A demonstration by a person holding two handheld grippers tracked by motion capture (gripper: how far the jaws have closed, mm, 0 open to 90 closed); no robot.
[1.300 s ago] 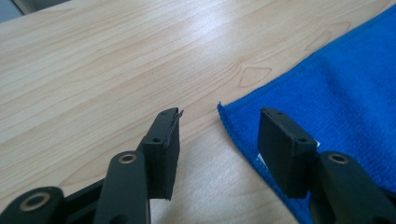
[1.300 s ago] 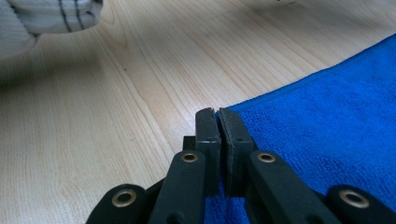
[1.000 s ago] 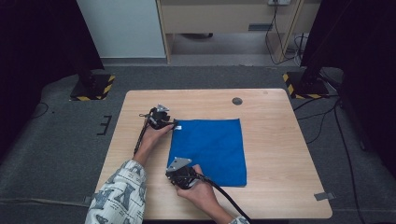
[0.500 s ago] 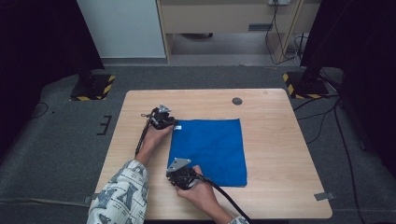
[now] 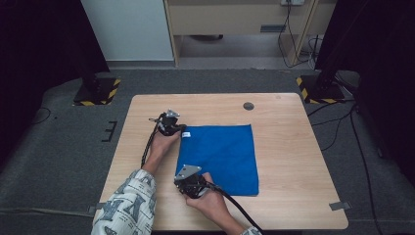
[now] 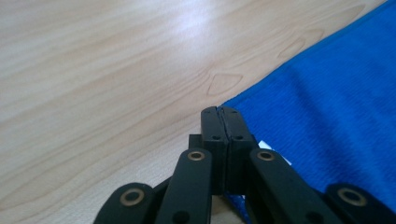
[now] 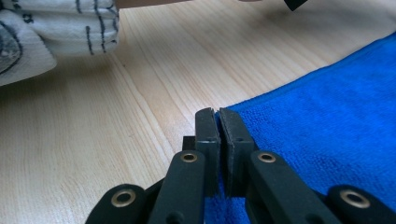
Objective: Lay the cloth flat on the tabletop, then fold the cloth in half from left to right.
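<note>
A blue cloth [image 5: 219, 157] lies flat on the wooden table [image 5: 293, 161], a little left of the middle, with its left edge toward both grippers. The left gripper [image 5: 180, 130] is at the far left corner of the cloth; in the left gripper view its jaws are pressed fully together, and the corner, with a small white label [image 6: 273, 151], seems to be pinched between them. The right gripper [image 5: 192, 192] is at the near left corner, and in the right gripper view its jaws are nearly shut with a thin strip of blue fabric between them, so it has hold of that corner. The step in hand looks like a fold, carrying the left edge over to the right one. To do it well, both corners should rise together at the same height and move at the same speed, so that the edge stays straight. The grip must stay firm, because a thin hem can slip out.
</note>
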